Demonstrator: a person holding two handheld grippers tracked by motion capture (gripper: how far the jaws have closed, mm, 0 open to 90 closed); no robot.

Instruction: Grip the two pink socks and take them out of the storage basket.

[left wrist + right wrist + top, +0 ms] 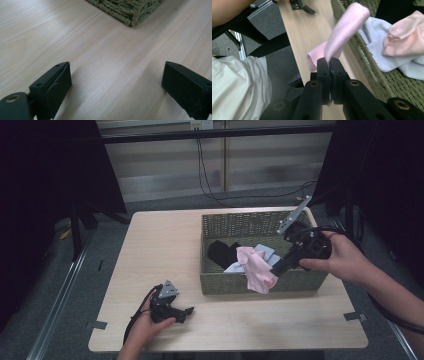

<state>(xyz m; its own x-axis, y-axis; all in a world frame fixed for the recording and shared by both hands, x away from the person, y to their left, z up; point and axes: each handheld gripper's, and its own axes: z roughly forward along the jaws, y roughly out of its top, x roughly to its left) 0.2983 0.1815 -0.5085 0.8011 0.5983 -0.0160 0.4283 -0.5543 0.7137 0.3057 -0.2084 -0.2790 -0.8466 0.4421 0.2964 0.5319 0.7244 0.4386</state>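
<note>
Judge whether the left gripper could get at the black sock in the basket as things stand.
Probably yes: the left gripper rests open on the table, and the black sock lies uncovered in the open-topped basket.

A pale wooden table [165, 250] carries a green woven basket [240, 285] towards its far right; the left gripper [186, 311] rests on its near left part.
</note>
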